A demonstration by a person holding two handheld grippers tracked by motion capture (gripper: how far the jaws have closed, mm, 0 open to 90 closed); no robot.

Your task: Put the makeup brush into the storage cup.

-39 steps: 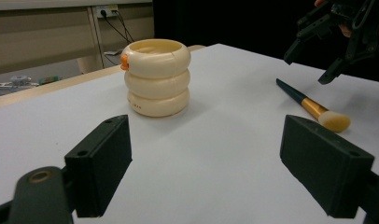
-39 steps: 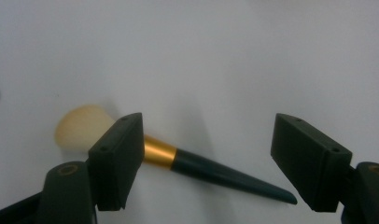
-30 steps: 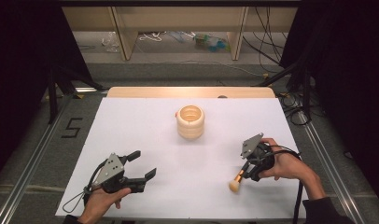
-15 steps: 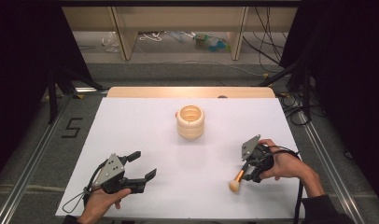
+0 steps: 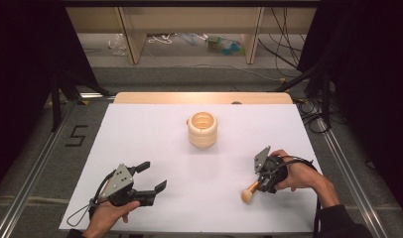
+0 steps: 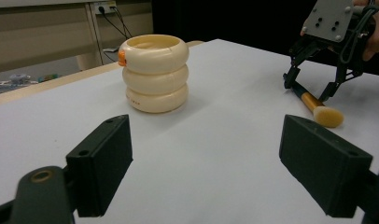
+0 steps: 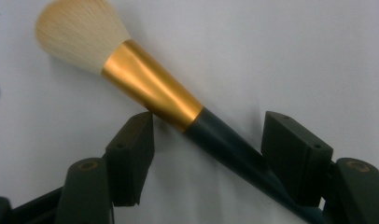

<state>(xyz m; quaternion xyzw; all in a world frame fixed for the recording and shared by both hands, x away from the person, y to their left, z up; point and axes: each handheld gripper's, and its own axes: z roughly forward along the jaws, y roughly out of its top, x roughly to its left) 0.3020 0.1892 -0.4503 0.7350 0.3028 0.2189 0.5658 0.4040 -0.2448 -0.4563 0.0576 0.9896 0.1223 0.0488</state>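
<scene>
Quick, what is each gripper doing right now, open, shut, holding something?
Left gripper: open, holding nothing, over the white table.
Right gripper: open, its jaws straddle the makeup brush, not clamped.

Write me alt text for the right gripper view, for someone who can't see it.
A makeup brush lies diagonally on a white table between the right gripper's two open black jaws. Its pale bristles point to the upper left, followed by a gold ferrule and a dark handle running toward the lower right jaw.

Ringed holder (image 5: 202, 129) stands mid-table; brush (image 5: 250, 192) lies near right; bare table (image 5: 155, 124) elsewhere.
</scene>
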